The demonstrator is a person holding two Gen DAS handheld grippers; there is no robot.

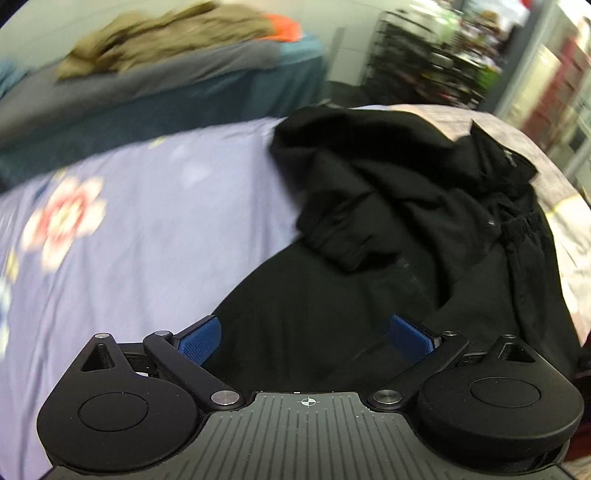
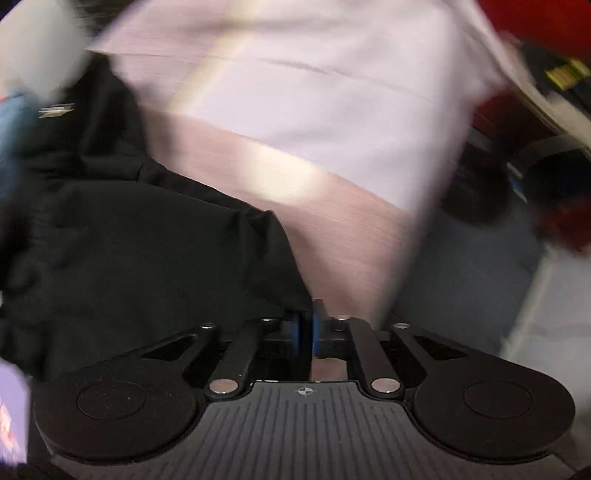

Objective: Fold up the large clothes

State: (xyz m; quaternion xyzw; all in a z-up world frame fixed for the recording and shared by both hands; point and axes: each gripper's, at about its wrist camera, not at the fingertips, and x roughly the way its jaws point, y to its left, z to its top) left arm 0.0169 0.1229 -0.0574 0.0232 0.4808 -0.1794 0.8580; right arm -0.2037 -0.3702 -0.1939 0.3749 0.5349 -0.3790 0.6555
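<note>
Behind the flowered bedsheet (image 1: 147, 229) heaped clothes (image 1: 177, 40) sit, a crumpled black garment (image 1: 388, 221) atop it; left gripper (image 1: 304, 338) jaws wide, right gripper (image 2: 306, 328) pinching its hem.

A bed spread with a lilac floral sheet (image 1: 147, 229) fills the left wrist view, its far end turning to pinkish-grey cloth (image 1: 554, 177). Behind it stands a blue-covered surface (image 1: 221, 96) piled with khaki and orange fabric (image 1: 166, 37) against a pale wall (image 1: 55, 22). A dark wire rack (image 1: 413, 55), blurred, stands to the right. Grey floor (image 2: 480, 266) shows in the right wrist view.
</note>
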